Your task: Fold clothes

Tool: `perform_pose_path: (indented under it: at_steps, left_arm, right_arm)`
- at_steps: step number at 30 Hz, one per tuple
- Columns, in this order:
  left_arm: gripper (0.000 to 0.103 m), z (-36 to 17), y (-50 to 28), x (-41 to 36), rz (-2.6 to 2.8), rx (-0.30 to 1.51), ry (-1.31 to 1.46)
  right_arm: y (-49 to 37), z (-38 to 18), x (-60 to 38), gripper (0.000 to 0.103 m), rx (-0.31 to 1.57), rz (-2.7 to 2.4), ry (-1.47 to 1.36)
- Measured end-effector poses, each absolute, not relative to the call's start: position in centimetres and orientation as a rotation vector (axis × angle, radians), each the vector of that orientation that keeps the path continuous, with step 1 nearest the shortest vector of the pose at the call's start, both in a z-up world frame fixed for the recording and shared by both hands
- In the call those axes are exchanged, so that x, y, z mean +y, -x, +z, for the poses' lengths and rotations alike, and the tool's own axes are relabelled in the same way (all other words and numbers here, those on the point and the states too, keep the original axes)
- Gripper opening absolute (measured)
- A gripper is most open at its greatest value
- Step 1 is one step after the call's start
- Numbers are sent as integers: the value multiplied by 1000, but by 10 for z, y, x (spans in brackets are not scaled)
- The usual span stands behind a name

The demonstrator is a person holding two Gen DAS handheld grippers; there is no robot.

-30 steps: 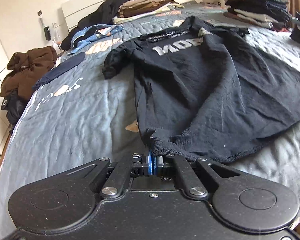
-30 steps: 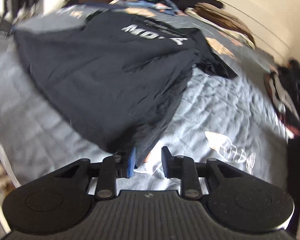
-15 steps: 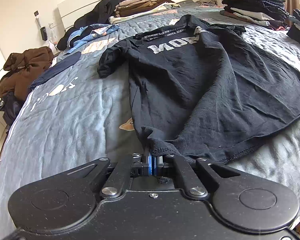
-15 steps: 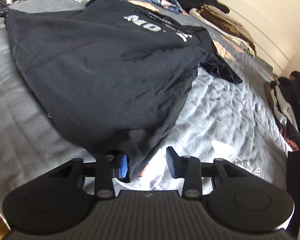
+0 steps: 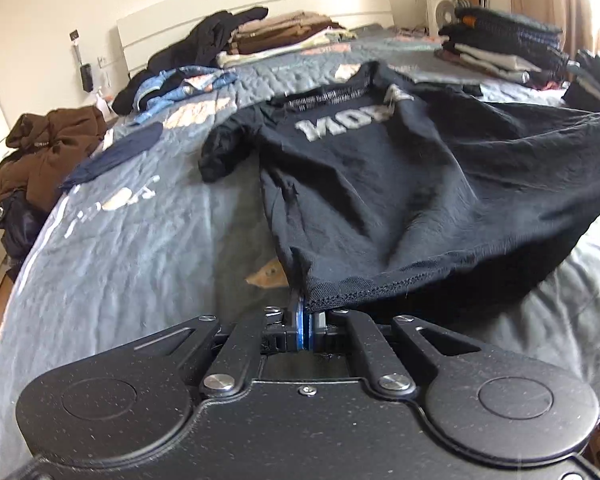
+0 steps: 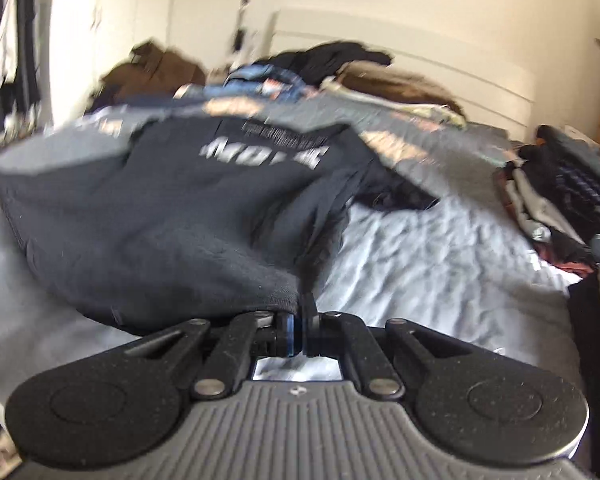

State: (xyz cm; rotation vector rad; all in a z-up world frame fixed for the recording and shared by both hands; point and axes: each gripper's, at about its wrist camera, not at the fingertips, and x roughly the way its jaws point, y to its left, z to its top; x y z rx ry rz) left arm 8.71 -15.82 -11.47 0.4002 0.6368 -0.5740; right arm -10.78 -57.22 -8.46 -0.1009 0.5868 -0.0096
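Observation:
A black T-shirt (image 5: 400, 184) with grey lettering lies spread on the grey-blue bed quilt (image 5: 140, 248), collar end far from me. My left gripper (image 5: 305, 314) is shut on the shirt's hem at its left corner, and the hem hangs raised off the quilt. In the right wrist view the same black T-shirt (image 6: 172, 216) fills the left half, and my right gripper (image 6: 300, 320) is shut on the hem at the opposite corner. That view is blurred by motion.
Piles of folded clothes (image 5: 500, 48) stand at the far right of the bed, more folded clothes (image 5: 284, 32) by the white headboard. A blue garment (image 5: 180, 88) and brown clothing (image 5: 44, 148) lie at the left. Bare quilt (image 6: 440, 256) shows right of the shirt.
The right gripper went from open around the hem corner to shut on it. Both grippers have lifted, raising the hem off the quilt. The left gripper kept its hold.

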Motion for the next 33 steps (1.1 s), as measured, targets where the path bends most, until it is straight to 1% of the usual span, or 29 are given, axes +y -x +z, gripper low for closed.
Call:
perform_pose_path:
  at_steps: [2,4,6,10,12,14,15,16,17,18,19,20,22,26,30,33]
  left_arm:
    - [2,-100,-84,-156,-586,617,-400]
    - [2,-95,-81,-157,-597,626,-445]
    - [2,-108,-82,-161,-610,681,-506]
    - [3,-144,-85,-171,-643,830,-625]
    - [8,-153,-85,-176,-656,866,-677]
    - [11,-143,-86,-171,-669,862,-680]
    - [22,-137,-87,-167,-676,869,-679]
    - [37,-131,-88,-163,-682,875,-678]
    - [44,-125,-89,-159,-688,880,-672]
    - [53,-121,-92,-156,-686,871,-643]
    - [56,-117,-95,-152,-684,862,-613]
    - [57,-113,-98,-148,-682,853,-584]
    - [57,-104,-103,-141,-678,835,-526]
    - [58,-88,-114,-127,-668,798,-410]
    - [58,-77,-130,-120,-656,753,-298]
    - [58,-82,-154,-129,-613,711,-236]
  right_arm:
    - [116,-65,-576,3,578,-8,83]
    - [118,-58,-577,3,632,6,82]
    - [118,-55,-577,3,702,25,80]
    - [99,-101,-577,3,968,81,93]
    - [91,-127,-579,4,1055,88,89]
    - [86,-143,-582,6,1121,85,69]
    - [86,-146,-584,8,1137,83,61]
    - [89,-142,-585,11,1126,80,56]
    - [92,-136,-589,20,1116,78,47]
    - [94,-128,-592,31,1110,76,39]
    - [97,-120,-595,37,1103,75,32]
    - [99,-112,-597,43,1097,78,24]
    - [104,-96,-601,46,1088,94,-7]
    - [116,-73,-603,60,1056,109,-10]
    - [117,-63,-613,61,1006,79,-109]
    - [97,-56,-610,61,842,112,-286]
